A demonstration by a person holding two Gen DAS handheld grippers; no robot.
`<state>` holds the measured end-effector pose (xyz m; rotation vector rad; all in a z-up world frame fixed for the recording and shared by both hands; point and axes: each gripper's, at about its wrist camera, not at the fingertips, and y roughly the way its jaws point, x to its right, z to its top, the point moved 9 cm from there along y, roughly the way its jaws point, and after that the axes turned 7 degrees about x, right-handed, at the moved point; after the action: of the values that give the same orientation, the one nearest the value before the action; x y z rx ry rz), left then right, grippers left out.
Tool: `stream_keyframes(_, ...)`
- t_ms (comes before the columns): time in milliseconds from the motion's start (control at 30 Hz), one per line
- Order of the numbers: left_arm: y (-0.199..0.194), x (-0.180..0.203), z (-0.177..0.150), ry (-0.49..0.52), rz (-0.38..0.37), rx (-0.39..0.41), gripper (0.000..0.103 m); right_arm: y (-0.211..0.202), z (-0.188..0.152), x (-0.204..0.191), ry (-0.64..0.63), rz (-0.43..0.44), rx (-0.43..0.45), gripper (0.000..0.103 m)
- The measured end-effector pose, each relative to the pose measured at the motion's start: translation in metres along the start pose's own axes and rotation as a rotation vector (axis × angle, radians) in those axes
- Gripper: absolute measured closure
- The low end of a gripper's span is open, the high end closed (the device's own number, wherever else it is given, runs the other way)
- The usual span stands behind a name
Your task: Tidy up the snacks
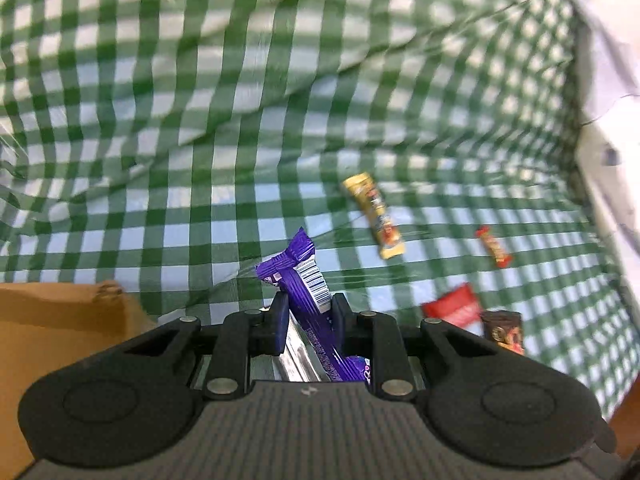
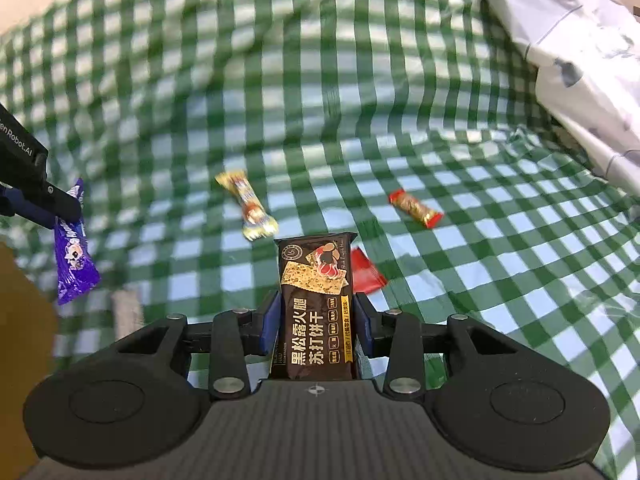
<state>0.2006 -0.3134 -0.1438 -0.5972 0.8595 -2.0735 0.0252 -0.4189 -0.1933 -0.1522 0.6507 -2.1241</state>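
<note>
Two grippers, each carrying one wrapped snack above a green-and-white checked cloth [image 2: 400,128].

The left gripper [image 1: 308,308] pinches a glossy purple foil bar [image 1: 298,276] on its long edges, so it hangs free; the right gripper [image 2: 316,320] clamps a flat dark-brown cracker packet [image 2: 314,280] upright — both judged bound for sorting. On the creased, soft cloth lie a crinkled yellow bar [image 2: 246,210] at 11 o'clock of the packet, a red-gold candy [image 2: 416,208] at 1 o'clock, and a red sachet [image 2: 366,272] just beside it.
</note>
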Motion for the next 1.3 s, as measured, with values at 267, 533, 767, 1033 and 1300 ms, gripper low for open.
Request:
stream_keyframes(267,-0.125,-0.016,-0.03,-0.007,-0.018,0.095,0.078,-0.11,0.021,-0.046,0.024,0.099,0.088,0.062)
stream_keyframes(533,-0.234,-0.087,-0.092,-0.03,0.074,0.1,0.078,-0.209,0.001,-0.111,0.004,0.229,0.078,0.062)
stream_keyframes(767,-0.304,-0.139,-0.158,-0.058,0.144,0.092,0.078,-0.28,-0.035,-0.171,-0.06,0.343,0.023,0.062)
stream_keyframes(1033,-0.353,-0.171,-0.213,-0.063,0.201,0.11,0.078,-0.337,-0.06,-0.215,-0.131,0.404,0.02,0.062)
stream_keyframes(1300,-0.379,-0.184,-0.234,-0.087,0.209,0.138,0.078,-0.367,-0.067,-0.232,-0.18,0.406,0.044,0.062)
